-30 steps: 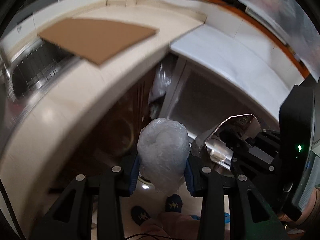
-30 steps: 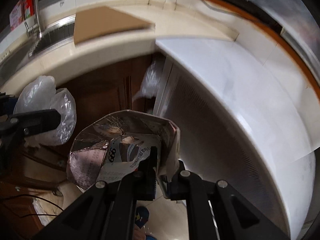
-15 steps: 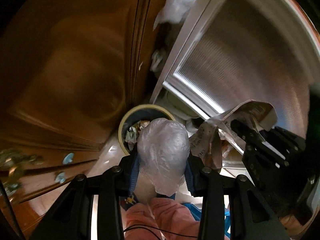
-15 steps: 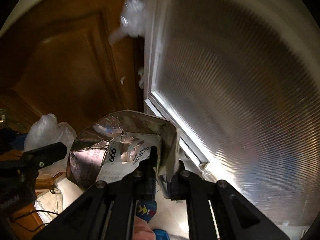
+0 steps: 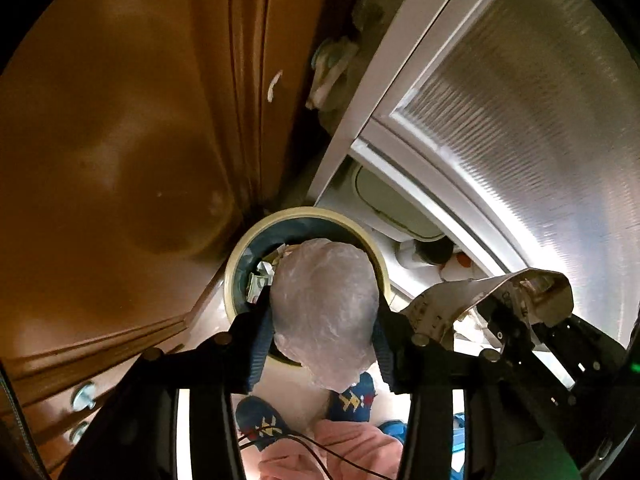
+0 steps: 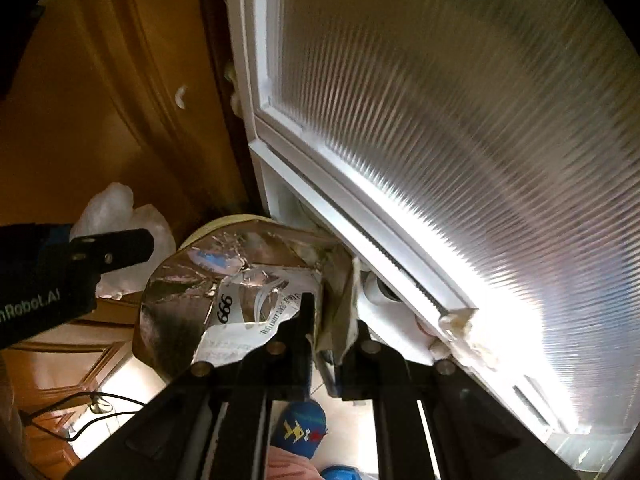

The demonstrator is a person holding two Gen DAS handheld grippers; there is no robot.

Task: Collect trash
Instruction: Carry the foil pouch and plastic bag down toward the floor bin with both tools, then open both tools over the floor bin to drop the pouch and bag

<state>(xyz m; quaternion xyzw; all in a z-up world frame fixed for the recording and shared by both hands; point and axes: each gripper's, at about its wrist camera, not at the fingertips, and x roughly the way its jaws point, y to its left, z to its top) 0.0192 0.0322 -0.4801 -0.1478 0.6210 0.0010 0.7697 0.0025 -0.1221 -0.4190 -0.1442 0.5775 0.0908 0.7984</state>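
1. The left gripper (image 5: 322, 330) pointed steeply down over a round bin (image 5: 240, 256) with a cream rim and dark inside, standing on the floor in the corner between a brown wooden cabinet door (image 5: 120, 120) and a white-framed ribbed panel (image 5: 520, 120).
2. A crumpled clear plastic bag (image 5: 324, 308) sat between the left gripper's blue pads, directly above the bin's mouth. The jaws had just been opening; the bag's sides still seemed to meet the pads, though whether they pressed on it could not be told.
3. Scraps of paper trash (image 5: 260, 276) already lay inside the bin, beside the bag's left edge.
4. The right gripper (image 6: 334, 320) was closed almost fully on the edge of a flattened, foil-lined carton (image 6: 224, 292) printed with "666". The carton hung just right of the bin and covered much of the rim in the right wrist view.
5. Close around the bin were the cabinet corner to the left and the panel's lower frame (image 6: 360, 216) to the right, with a white pipe fitting (image 5: 412, 256) tucked under that frame.
6. Below both grippers were the person's feet in blue patterned slippers (image 5: 352, 396), pink trouser legs (image 5: 340, 448), and a thin black cable (image 6: 80, 412) trailing across the floor.
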